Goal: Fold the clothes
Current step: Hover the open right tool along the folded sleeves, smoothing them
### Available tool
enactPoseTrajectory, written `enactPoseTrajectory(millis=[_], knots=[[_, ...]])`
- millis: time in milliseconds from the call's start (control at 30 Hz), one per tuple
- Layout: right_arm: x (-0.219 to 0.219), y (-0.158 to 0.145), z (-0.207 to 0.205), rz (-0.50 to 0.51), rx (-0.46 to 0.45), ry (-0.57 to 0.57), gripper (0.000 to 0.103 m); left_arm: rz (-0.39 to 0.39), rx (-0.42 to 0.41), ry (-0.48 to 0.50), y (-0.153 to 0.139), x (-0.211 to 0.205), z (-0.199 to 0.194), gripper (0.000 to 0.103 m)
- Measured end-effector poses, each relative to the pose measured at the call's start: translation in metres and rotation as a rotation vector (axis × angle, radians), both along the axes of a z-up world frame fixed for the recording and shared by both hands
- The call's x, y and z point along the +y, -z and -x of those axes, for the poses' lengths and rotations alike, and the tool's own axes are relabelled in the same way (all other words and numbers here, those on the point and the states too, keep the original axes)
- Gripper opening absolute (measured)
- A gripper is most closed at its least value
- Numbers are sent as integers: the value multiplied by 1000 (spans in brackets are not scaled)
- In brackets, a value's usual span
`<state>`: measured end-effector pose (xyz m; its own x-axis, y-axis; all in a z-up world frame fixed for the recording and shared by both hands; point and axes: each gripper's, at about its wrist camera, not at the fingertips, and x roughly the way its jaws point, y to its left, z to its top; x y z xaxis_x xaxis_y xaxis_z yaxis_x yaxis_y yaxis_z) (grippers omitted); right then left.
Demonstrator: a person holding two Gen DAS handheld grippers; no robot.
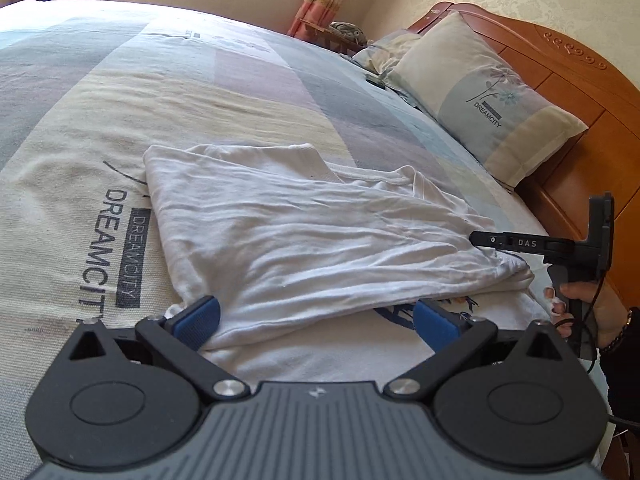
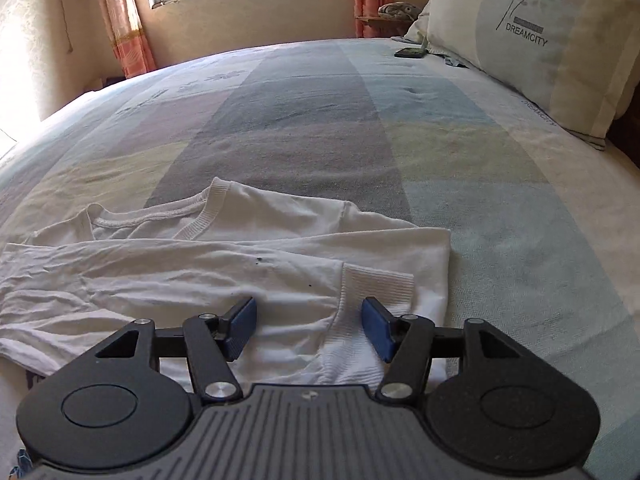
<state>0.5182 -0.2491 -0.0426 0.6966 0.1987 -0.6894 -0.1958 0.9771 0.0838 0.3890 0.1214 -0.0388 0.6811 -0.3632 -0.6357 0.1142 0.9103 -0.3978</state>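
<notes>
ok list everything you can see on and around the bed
white shirt: one, white, partly folded, on the bedspread near the tools
bedspread: one, pastel blocks, covers the bed
pillow: one clearly seen, cream and blue, at the headboard
headboard: one, orange-brown wood
curtains: orange, beside the window
dark flat item: one, near the pillow
left tool: open, shirt edge between its pads
right tool: open, over the shirt cuff
hand: one, holding the right tool

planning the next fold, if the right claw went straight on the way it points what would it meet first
Most likely the white shirt: the right claw stands open, angled down over its ribbed cuff. Depth is unclear, but nothing else lies between.
</notes>
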Motion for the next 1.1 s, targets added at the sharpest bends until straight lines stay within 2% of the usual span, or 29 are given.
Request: enactPoseTrajectory(millis=[67, 167, 233, 300, 367, 433, 500, 567, 667, 767, 800, 833, 867, 933, 1033, 1100], knots=[[-7, -4, -11, -22, 19, 13, 64, -8, 17, -18, -9, 0, -3, 102], [-11, -18, -9, -25, 37, 46, 64, -17, -23, 1, -21, -5, -10, 102], [-5, -32, 8, -73, 9, -12, 66, -31, -31, 12, -20, -10, -23, 102], [9, -36, 24, -87, -7, -97, 74, -53, -25, 3, -15, -14, -36, 102], [26, -27, 37, -80, 21, -171, 86, -81, 22, -56, -1, -11, -45, 102], [32, -5, 43, -87, 75, -179, 91, -101, 38, -111, 5, -4, -45, 102], [36, 1, 55, -61, 15, -196, 97, -81, 36, -134, 0, 4, -39, 102], [44, 1, 57, -11, 24, -203, 99, -68, 10, -142, -11, 10, -39, 102], [47, 1, 53, -20, 39, -191, 103, -35, -41, -113, -22, 10, -52, 102], [52, 4, 51, -2, 34, -189, 103, -27, -22, -98, -13, 9, -76, 102], [54, 4, 51, 11, 36, -189, 103, -44, 4, -137, -5, 13, -83, 102], [54, 4, 50, 15, 39, -189, 103, -68, 34, -218, 2, 20, -88, 102], [53, 4, 50, 10, 38, -190, 103, -60, 40, -296, 6, 29, -89, 102], [51, 4, 51, 1, 37, -193, 103, 25, 30, -387, 2, 44, -87, 102], [50, 6, 55, 6, 21, -212, 103, 32, -28, -384, -14, 39, -82, 102], [50, 6, 55, 6, 16, -208, 103, 6, -55, -311, -20, 27, -84, 102]])
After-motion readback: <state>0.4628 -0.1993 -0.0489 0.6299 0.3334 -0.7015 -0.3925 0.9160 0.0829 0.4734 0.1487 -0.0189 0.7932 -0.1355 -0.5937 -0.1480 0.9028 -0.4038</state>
